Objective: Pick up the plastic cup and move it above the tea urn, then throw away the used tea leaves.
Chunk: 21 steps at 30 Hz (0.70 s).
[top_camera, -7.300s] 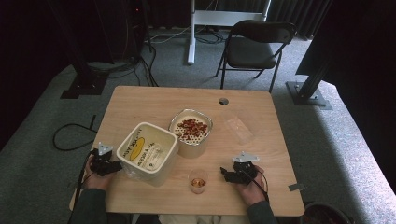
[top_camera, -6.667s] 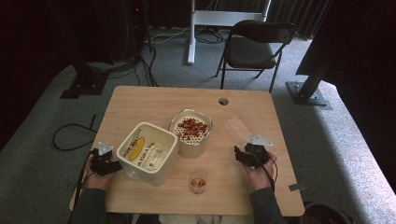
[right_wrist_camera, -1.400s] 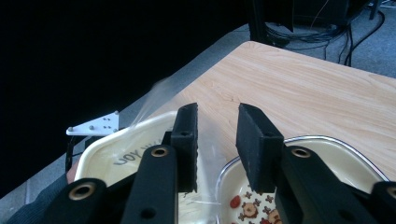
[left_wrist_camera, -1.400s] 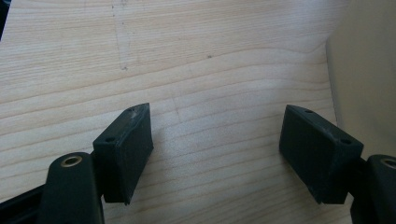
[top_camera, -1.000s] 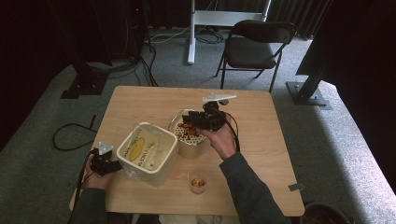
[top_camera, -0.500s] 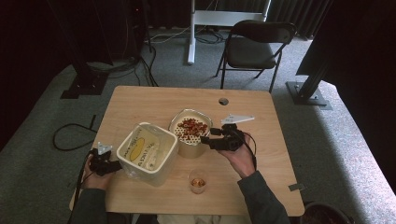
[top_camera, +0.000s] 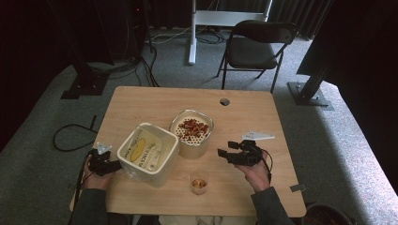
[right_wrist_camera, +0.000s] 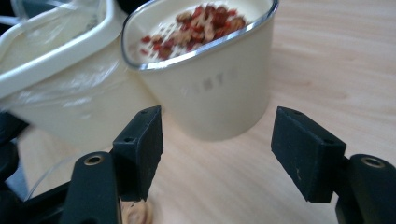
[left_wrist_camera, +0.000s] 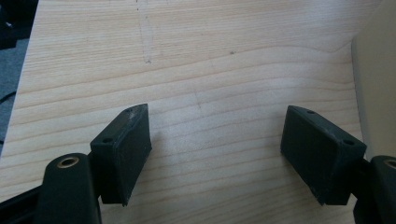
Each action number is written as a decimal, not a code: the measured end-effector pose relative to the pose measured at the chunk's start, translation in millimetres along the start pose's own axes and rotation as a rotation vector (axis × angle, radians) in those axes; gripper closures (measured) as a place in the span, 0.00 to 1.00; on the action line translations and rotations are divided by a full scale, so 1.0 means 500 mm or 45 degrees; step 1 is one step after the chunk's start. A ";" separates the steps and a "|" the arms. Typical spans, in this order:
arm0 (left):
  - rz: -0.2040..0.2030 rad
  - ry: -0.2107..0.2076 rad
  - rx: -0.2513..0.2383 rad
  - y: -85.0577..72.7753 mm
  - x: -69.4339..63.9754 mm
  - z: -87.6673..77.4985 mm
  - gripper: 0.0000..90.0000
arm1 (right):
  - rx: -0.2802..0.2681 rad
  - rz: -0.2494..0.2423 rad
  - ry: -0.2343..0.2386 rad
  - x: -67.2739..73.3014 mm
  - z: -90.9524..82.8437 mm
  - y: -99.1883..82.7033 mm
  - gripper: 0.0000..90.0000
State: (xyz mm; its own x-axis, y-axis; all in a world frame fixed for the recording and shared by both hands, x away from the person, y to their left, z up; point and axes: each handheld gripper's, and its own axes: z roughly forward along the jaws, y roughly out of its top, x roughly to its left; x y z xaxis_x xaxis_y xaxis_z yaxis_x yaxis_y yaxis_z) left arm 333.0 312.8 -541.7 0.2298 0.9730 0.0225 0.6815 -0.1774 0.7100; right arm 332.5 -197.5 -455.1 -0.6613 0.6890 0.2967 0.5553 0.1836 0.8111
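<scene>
A round cream container (top_camera: 191,133) with a metal rim holds red and brown pieces on a perforated insert; it also stands in the right gripper view (right_wrist_camera: 215,88), just beyond the jaws. A larger cream bin (top_camera: 149,153) lined with clear plastic stands to its left, with something yellow inside. My right gripper (top_camera: 221,153) is open and held low, right of the round container and pointing at it (right_wrist_camera: 217,130). My left gripper (top_camera: 114,165) rests open at the bin's left side, over bare wood (left_wrist_camera: 219,126). The bin's wall (left_wrist_camera: 379,79) lies at the right edge there.
A small clear cup (top_camera: 199,182) with brown contents stands near the table's front edge (top_camera: 197,212), between the two hands. A cable hole (top_camera: 225,101) lies at the back. A folding chair (top_camera: 256,47) stands behind the table.
My right gripper went from the front right up over the round container, then drew back and down to that container's right side. The left gripper has stayed put.
</scene>
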 end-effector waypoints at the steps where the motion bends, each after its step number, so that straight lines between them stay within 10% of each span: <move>1: 0.000 0.000 0.000 0.000 0.000 0.000 0.28 | 0.000 0.000 0.000 0.000 0.000 0.000 0.37; 21: -0.009 -0.016 -0.015 -0.005 -0.003 0.000 0.27 | -0.035 -0.122 0.112 0.037 -0.024 -0.106 0.29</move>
State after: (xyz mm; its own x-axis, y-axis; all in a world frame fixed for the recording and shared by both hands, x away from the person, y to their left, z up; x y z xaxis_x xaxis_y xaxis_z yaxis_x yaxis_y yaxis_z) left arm 330.8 312.1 -543.4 0.2337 0.9723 0.0092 0.6750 -0.1691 0.7181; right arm 284.7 -202.7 -486.5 -0.7528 0.6049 0.2595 0.4743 0.2252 0.8510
